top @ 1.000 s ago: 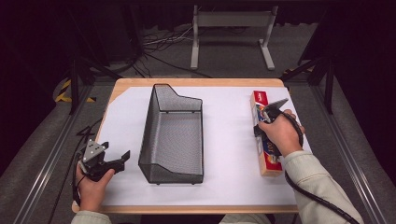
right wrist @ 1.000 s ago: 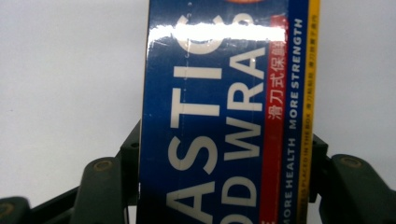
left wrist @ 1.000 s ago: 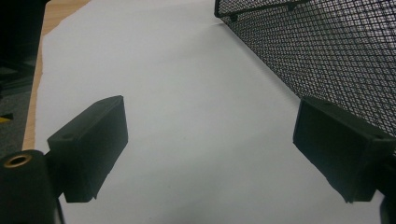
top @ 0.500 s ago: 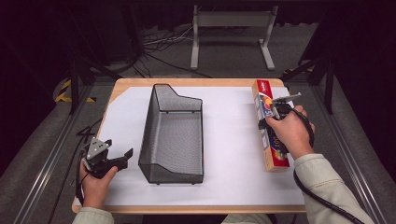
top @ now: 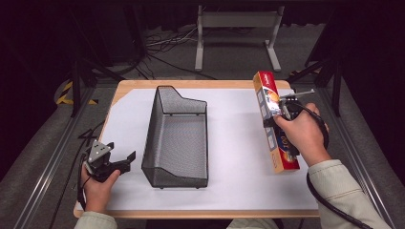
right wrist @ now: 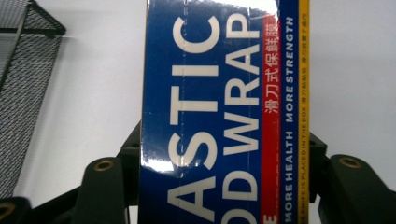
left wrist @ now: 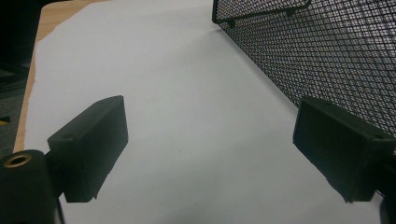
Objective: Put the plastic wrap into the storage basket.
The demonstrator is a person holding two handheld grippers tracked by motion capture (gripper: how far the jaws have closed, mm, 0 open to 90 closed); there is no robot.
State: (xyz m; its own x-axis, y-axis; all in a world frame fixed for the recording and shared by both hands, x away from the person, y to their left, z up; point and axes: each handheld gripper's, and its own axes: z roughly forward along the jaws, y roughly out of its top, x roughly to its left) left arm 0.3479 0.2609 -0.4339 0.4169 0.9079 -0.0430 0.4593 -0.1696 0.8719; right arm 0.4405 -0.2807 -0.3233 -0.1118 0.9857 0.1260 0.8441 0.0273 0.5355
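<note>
Wrist bent inward, my right hand (top: 302, 133) carries the right claw (top: 279, 110) above the right side of the surface (top: 239, 143), its jaws clamped across the box (top: 273, 119), which tilts with its far end higher. That box is long and narrow, blue with white lettering, red and orange along its edges. My left claw (top: 125, 160) rests low at the near left, jaws spread with nothing between them, beside the basket (top: 179, 136). One box, one basket, two claws.

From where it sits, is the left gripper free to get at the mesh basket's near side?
Probably yes: the left gripper is open just beside the mesh basket, with bare white paper between them.
</note>
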